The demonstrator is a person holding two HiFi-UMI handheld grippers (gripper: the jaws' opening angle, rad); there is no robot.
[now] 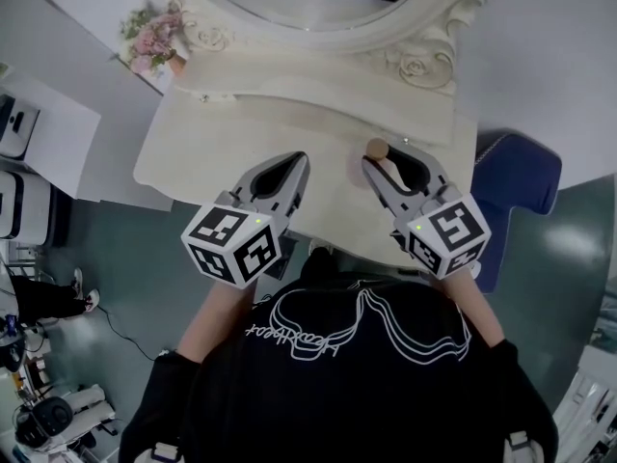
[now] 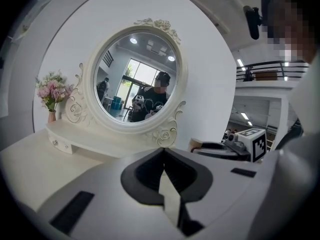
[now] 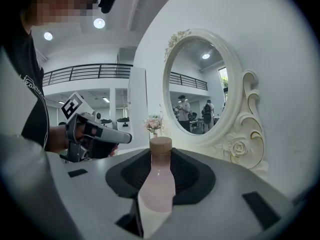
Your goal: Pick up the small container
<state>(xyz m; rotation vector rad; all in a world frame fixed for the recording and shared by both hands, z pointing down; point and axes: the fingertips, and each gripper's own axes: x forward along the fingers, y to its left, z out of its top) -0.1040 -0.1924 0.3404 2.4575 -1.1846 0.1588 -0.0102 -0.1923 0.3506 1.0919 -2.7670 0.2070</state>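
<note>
The small container [image 3: 157, 184] is a pale pink bottle with a tan wooden cap [image 1: 377, 149]. It stands between the jaws of my right gripper [image 1: 383, 165], which is shut on its body, cap pointing out past the tips. In the right gripper view the bottle fills the middle, held above the white dressing table [image 1: 207, 143]. My left gripper [image 1: 300, 159] hovers over the table's front edge beside the right one. Its jaws are shut with nothing between them, as the left gripper view [image 2: 162, 150] also shows.
An oval mirror in a carved white frame [image 1: 424, 41] stands at the back of the table. A small vase of pink flowers [image 1: 154, 39] sits at the far left. A blue chair [image 1: 521, 181] is to the right, white cabinets [image 1: 39, 133] to the left.
</note>
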